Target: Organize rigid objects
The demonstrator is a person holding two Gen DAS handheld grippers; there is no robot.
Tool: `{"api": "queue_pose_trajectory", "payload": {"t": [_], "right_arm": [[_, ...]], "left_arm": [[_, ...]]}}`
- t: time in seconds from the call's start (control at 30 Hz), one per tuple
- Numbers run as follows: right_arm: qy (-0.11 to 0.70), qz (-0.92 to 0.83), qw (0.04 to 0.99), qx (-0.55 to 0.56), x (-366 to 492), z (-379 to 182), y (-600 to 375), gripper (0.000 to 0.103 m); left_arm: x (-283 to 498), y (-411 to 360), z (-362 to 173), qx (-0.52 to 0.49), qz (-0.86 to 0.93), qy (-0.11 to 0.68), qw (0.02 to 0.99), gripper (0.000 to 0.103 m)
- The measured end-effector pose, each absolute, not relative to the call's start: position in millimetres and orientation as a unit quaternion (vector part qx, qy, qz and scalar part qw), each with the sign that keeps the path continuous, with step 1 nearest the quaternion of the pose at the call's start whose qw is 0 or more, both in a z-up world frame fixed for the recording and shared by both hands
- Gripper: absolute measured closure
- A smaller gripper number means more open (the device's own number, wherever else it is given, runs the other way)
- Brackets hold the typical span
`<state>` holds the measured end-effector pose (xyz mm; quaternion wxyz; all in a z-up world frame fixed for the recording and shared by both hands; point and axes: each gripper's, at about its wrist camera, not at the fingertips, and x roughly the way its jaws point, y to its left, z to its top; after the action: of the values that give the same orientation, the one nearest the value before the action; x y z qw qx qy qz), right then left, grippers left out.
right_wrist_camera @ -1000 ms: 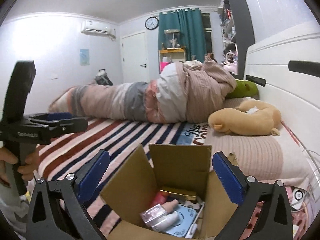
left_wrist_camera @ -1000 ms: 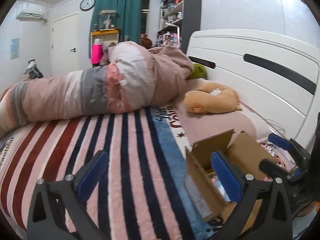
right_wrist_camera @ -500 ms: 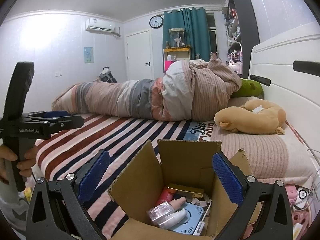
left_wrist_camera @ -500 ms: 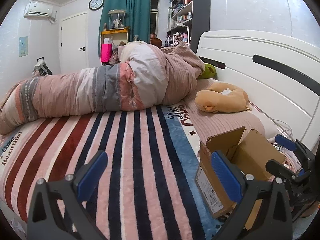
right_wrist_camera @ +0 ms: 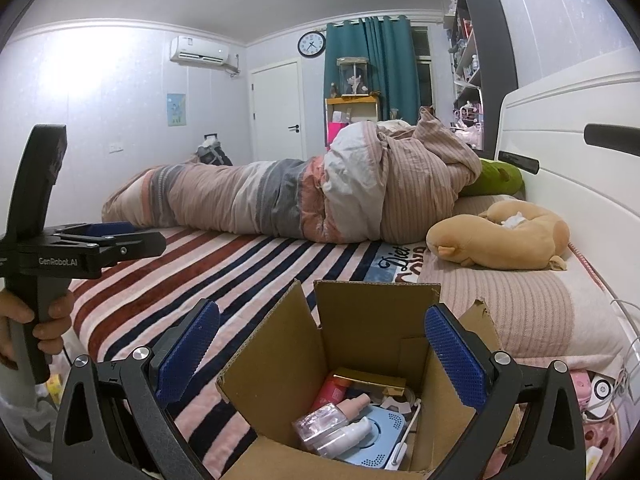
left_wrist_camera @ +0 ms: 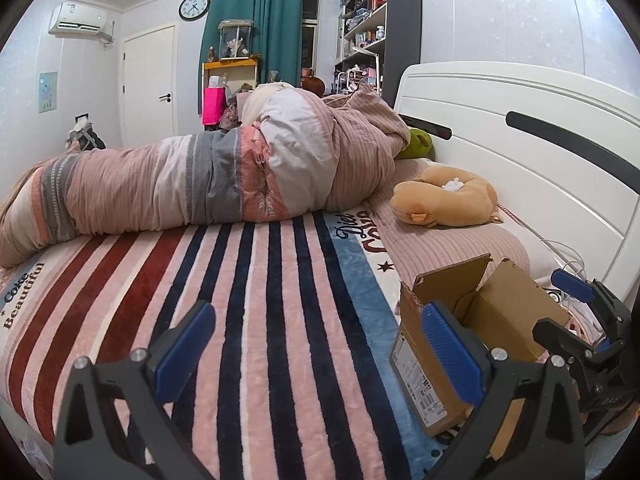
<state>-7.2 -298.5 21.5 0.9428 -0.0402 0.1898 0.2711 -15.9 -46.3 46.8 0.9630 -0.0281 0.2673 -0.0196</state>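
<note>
An open cardboard box (right_wrist_camera: 360,340) stands on the striped blanket near the bed's near edge; it also shows in the left wrist view (left_wrist_camera: 460,340). Inside lie a clear pink bottle (right_wrist_camera: 324,426), a white pump bottle (right_wrist_camera: 352,434), a light blue flat device (right_wrist_camera: 380,440), a red tube (right_wrist_camera: 332,390) and a gold box (right_wrist_camera: 370,380). My right gripper (right_wrist_camera: 320,352) is open and empty just above the box. My left gripper (left_wrist_camera: 320,348) is open and empty over the blanket, left of the box; it shows side-on in the right wrist view (right_wrist_camera: 112,242).
A rolled pink and grey duvet (left_wrist_camera: 220,176) lies across the far side of the bed. A tan plush toy (left_wrist_camera: 444,202) rests on the pillow by the white headboard (left_wrist_camera: 520,152). Cables and small items (right_wrist_camera: 596,392) lie right of the box.
Both grippers have drawn back and risen, so the box and bed look farther away. The box contents show more fully in the right wrist view. Both stay open.
</note>
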Motion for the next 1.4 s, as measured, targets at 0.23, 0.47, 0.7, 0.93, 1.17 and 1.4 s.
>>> {"api": "queue_pose_trajectory", "payload": {"t": [0.23, 0.47, 0.7, 0.93, 1.17, 1.4], "right_arm": [[0.19, 0.271, 0.943, -0.04, -7.0, 22.0, -299.4, 0.0], [0.191, 0.27, 0.943, -0.039, -7.2, 22.4, -299.6, 0.0], [0.191, 0.265, 0.944, -0.038, -9.4, 24.1, -298.1, 0.0], [0.191, 0.263, 0.945, -0.037, -11.0, 25.6, -299.2, 0.0], [0.191, 0.262, 0.945, -0.037, -10.3, 25.7, -299.0, 0.0], [0.191, 0.261, 0.946, -0.037, -11.7, 26.4, -297.5, 0.0]], "left_arm": [[-16.4, -47.1, 47.5, -0.026, -0.017, 0.267, 0.963, 0.001], [-16.4, -46.9, 47.5, -0.027, -0.017, 0.266, 0.963, 0.001], [-16.2, -47.2, 48.1, -0.026, -0.016, 0.265, 0.964, 0.001], [-16.8, -48.5, 50.3, -0.022, -0.012, 0.265, 0.964, 0.001], [-17.3, -48.3, 51.8, -0.023, -0.014, 0.264, 0.964, 0.001], [-17.9, -48.5, 52.7, -0.022, -0.013, 0.263, 0.964, 0.001]]}}
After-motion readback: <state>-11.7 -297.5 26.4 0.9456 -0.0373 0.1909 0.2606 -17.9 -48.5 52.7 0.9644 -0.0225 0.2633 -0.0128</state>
